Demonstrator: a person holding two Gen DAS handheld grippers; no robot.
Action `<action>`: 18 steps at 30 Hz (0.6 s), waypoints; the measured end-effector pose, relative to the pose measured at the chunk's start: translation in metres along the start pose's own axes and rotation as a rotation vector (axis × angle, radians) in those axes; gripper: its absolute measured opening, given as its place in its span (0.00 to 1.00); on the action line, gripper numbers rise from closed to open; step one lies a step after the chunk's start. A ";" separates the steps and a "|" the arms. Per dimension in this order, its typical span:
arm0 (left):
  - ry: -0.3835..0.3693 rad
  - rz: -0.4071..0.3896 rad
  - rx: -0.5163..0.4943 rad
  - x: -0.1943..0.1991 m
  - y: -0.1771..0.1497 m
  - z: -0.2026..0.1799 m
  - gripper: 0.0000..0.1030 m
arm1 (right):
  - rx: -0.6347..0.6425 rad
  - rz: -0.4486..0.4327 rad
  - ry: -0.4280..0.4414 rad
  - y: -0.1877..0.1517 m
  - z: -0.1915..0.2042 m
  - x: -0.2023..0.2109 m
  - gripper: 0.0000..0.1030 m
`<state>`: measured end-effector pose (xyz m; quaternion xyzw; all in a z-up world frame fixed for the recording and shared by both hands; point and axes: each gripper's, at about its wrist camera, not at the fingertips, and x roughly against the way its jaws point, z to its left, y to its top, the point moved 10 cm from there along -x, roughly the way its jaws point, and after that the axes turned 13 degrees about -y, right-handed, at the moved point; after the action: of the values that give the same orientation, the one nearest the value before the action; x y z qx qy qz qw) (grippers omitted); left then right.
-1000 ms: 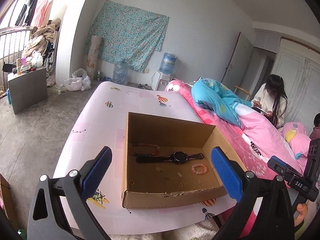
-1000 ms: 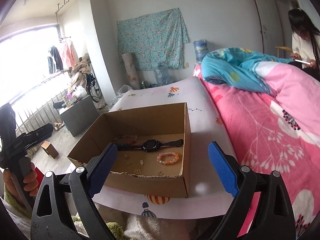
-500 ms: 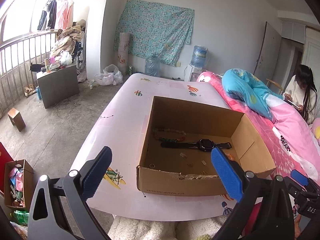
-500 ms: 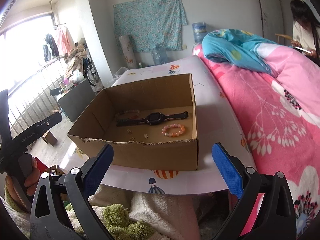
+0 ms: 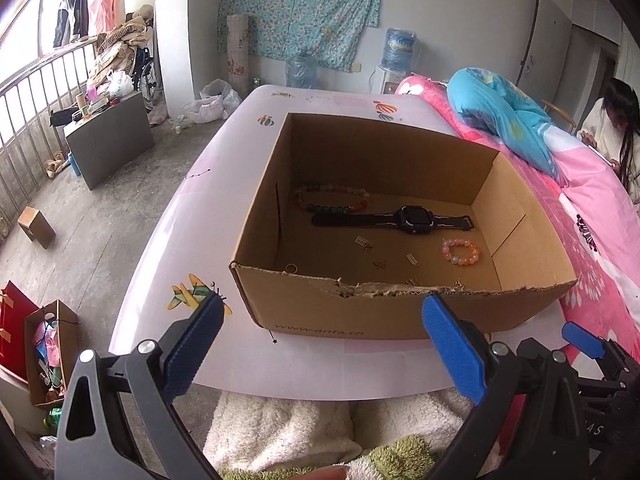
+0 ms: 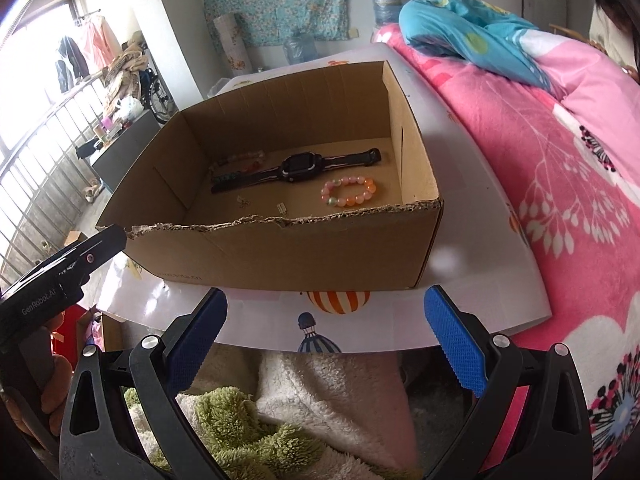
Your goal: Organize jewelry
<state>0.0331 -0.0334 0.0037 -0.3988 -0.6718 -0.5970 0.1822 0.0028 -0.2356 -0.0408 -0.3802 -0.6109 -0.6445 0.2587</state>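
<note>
An open cardboard box (image 5: pixel 316 312) (image 6: pixel 280 256) stands on a pale pink table. Inside lie a black watch (image 5: pixel 414 219) (image 6: pixel 298 166), a pink and orange bead bracelet (image 5: pixel 461 252) (image 6: pixel 349 191), a long multicoloured bead string (image 5: pixel 332 200) (image 6: pixel 240 160) and several small metal charms (image 5: pixel 364 242). My left gripper (image 5: pixel 322 344) hangs open just short of the box's near wall, with nothing between its blue pads. My right gripper (image 6: pixel 326 332) is open too, over the table's near edge, with nothing held.
The table (image 5: pixel 192 216) (image 6: pixel 468 152) adjoins a bed with a pink floral quilt (image 6: pixel 560 152) on the right. A person (image 5: pixel 616 132) sits at the far right. A fluffy white and green cloth (image 6: pixel 280 408) lies below the grippers. Floor clutter and a small box (image 5: pixel 36 227) lie to the left.
Both grippers have tipped downward and come nearer the box, which now looms larger. More of the box's floor shows in both views. Both stay open.
</note>
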 end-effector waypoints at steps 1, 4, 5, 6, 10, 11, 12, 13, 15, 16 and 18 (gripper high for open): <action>0.005 0.015 -0.010 -0.003 -0.002 -0.001 0.95 | -0.001 0.000 -0.006 0.002 0.000 -0.001 0.92; 0.003 0.054 -0.028 -0.009 -0.009 -0.006 0.95 | -0.008 0.016 -0.008 0.003 -0.001 -0.005 0.92; 0.006 0.065 -0.030 -0.012 -0.011 -0.007 0.95 | -0.013 0.024 -0.008 0.004 -0.001 -0.006 0.92; 0.008 0.076 -0.032 -0.014 -0.012 -0.007 0.95 | -0.020 0.032 -0.006 0.003 -0.002 -0.008 0.92; 0.015 0.114 -0.041 -0.022 -0.015 -0.010 0.94 | -0.032 0.053 -0.004 0.003 -0.007 -0.013 0.92; 0.019 0.121 -0.044 -0.023 -0.015 -0.011 0.95 | -0.031 0.054 -0.004 0.003 -0.007 -0.014 0.92; 0.021 0.125 -0.046 -0.025 -0.015 -0.012 0.94 | -0.029 0.055 -0.006 0.003 -0.007 -0.015 0.92; 0.024 0.128 -0.048 -0.025 -0.014 -0.013 0.95 | -0.028 0.055 -0.011 0.004 -0.008 -0.016 0.92; 0.028 0.133 -0.053 -0.028 -0.014 -0.015 0.95 | -0.022 0.052 -0.024 0.005 -0.008 -0.017 0.92; 0.029 0.137 -0.058 -0.029 -0.014 -0.016 0.95 | -0.019 0.051 -0.029 0.006 -0.008 -0.017 0.92; 0.030 0.147 -0.065 -0.032 -0.015 -0.018 0.95 | -0.016 0.051 -0.035 0.007 -0.008 -0.018 0.92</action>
<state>0.0371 -0.0600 -0.0253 -0.4439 -0.6180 -0.6094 0.2227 0.0172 -0.2470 -0.0509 -0.4088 -0.6005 -0.6357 0.2611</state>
